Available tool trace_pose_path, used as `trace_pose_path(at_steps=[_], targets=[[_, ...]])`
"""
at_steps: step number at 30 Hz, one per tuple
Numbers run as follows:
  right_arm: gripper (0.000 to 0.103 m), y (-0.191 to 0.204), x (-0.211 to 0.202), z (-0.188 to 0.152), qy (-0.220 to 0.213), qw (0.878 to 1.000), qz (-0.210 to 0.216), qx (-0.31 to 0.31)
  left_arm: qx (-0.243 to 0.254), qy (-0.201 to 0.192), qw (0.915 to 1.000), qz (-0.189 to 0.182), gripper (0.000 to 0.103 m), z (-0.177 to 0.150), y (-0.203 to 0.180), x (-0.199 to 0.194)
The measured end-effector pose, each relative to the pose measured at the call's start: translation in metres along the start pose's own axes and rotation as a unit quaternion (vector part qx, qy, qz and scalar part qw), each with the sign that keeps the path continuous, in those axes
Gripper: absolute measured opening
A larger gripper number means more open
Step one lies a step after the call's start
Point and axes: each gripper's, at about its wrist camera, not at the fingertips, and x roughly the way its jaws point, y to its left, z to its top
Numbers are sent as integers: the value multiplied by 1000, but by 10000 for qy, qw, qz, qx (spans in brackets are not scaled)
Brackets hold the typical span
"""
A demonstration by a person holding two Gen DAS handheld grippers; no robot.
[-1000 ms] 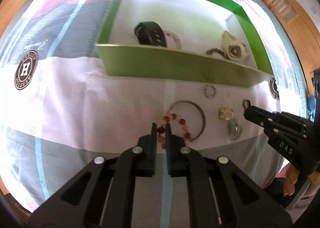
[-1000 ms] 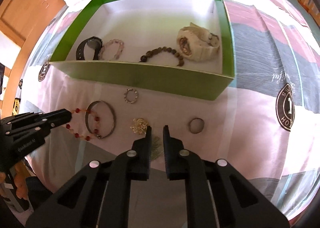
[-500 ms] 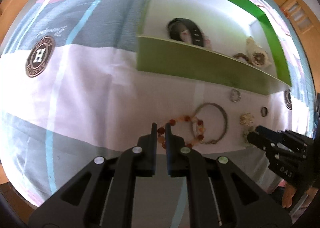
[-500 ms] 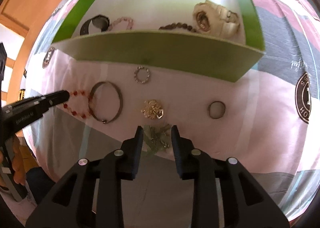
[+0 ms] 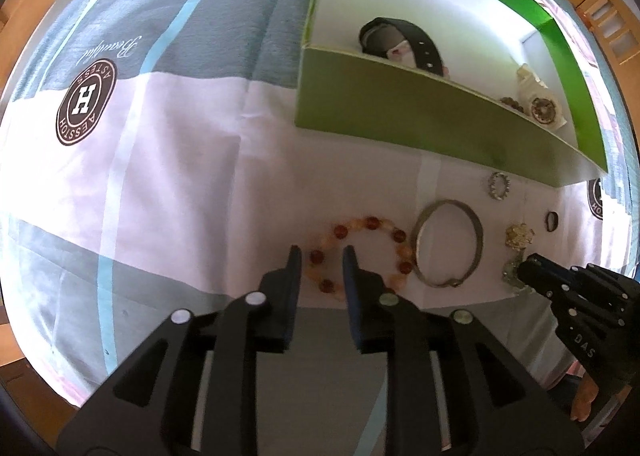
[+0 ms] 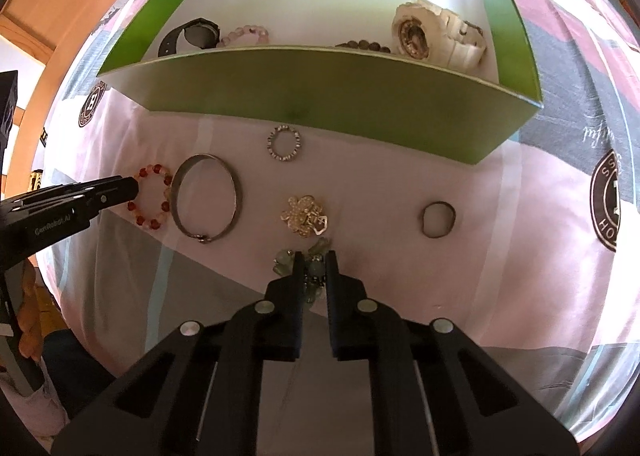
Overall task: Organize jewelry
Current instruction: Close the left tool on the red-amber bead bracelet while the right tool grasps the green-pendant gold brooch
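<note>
The right gripper [image 6: 311, 260] has just closed its fingers on the green bead piece [image 6: 316, 270], which lies on the bedspread [image 6: 500, 276] in front of the green box [image 6: 320, 95]. It should lift straight up, so the beads clear the gold flower brooch [image 6: 305, 215] just beyond them, then cross the box's near wall before letting go. The left gripper [image 5: 319, 262] has just opened; its fingers straddle the near side of the red bead bracelet [image 5: 360, 252], also in front of the box, without pressing it.
</note>
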Motion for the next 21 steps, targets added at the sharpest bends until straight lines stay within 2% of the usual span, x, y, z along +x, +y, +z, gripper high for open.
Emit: trace_pose_path(at_steps=[1, 3, 4, 5, 12, 18, 21], targets=[[11, 0, -1, 0, 5, 10000, 0, 21, -12, 17, 10000, 42, 24, 0, 1, 1], [21, -3, -3, 1, -3, 9999, 28, 98, 9, 44, 9999, 108, 27, 2, 1, 5], [30, -4, -5, -1, -32, 9999, 58, 147, 31, 45, 9999, 143, 28, 3, 0, 7], [32, -4, -8, -1, -71, 9998, 67, 168, 62, 39, 9998, 187, 30, 4, -4, 8], [32, 7, 3, -4, 23, 9999, -121, -54, 372, -62, 9979, 534, 37, 3, -23, 14], [31, 13, 8, -2, -25, 9998, -168, -124, 471, -104, 9969, 616, 37, 5, -34, 19], [31, 13, 9, -4, -26, 9998, -173, -131, 523, -117, 9968, 597, 32, 4, -38, 19]])
